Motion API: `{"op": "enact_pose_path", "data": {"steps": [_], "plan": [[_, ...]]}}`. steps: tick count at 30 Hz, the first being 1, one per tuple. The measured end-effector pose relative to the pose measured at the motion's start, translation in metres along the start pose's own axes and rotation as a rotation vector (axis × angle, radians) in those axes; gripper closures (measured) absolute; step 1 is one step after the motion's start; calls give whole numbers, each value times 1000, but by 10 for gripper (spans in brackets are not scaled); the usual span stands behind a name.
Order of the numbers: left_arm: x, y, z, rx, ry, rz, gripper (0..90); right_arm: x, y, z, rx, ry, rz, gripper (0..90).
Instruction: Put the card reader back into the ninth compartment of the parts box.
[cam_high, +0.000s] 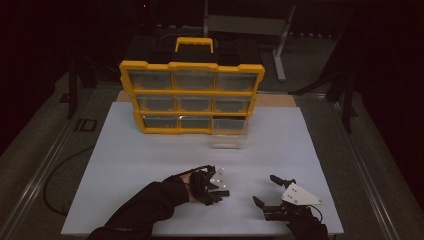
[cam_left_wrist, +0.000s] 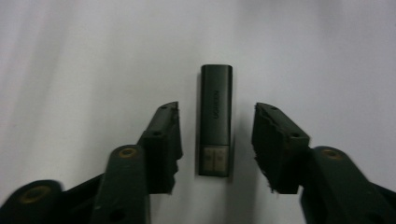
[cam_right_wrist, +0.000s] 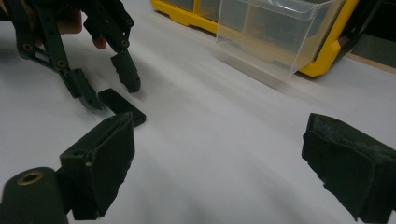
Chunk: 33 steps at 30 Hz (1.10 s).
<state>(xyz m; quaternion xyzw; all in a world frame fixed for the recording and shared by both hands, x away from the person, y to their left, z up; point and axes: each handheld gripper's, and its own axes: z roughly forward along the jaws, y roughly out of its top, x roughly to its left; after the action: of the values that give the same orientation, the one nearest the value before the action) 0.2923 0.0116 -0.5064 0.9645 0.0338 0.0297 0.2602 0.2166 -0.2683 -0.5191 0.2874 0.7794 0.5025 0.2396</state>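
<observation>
My left gripper straddles black stick, flat on table near front edge. Stick's long axis runs along jaws, gap either side, pads seemingly not touching; jaws unclenched. Right gripper released wide, farther off, empty.

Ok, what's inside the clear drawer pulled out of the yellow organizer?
The clear drawer looks empty: its see-through walls show nothing lying inside in the right gripper view. Its back end sits inside the yellow organizer, so that part stays hidden.
</observation>
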Motion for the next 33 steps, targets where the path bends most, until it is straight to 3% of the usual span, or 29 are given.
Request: {"op": "enact_pose_path", "data": {"steps": [8, 11, 15, 18, 22, 29, 33], "plan": [[-4, 11, 2, 83, 12, 0, 626, 0, 0, 0, -2, 0, -10, 96], [-2, 12, 2, 99, -4, -27, 653, 0, 0, 0, 1, 2, -2, 95], [-1, 12, 2, 101, -24, -55, 696, 0, 0, 0, -3, 3, -6, 96], [-2, 12, 2, 101, -25, -46, 739, 0, 0, 0, 0, 3, -6, 96], [-3, 13, 2, 102, -17, -29, 746, 0, 0, 0, 5, 1, -4, 96], [-3, 13, 0, 92, -26, -40, 748, 0, 0, 0, 1, 3, -2, 95], [0, 14, -5, 90, -9, -47, 749, 0, 0, 0, 2, -1, 0, 96]]}}
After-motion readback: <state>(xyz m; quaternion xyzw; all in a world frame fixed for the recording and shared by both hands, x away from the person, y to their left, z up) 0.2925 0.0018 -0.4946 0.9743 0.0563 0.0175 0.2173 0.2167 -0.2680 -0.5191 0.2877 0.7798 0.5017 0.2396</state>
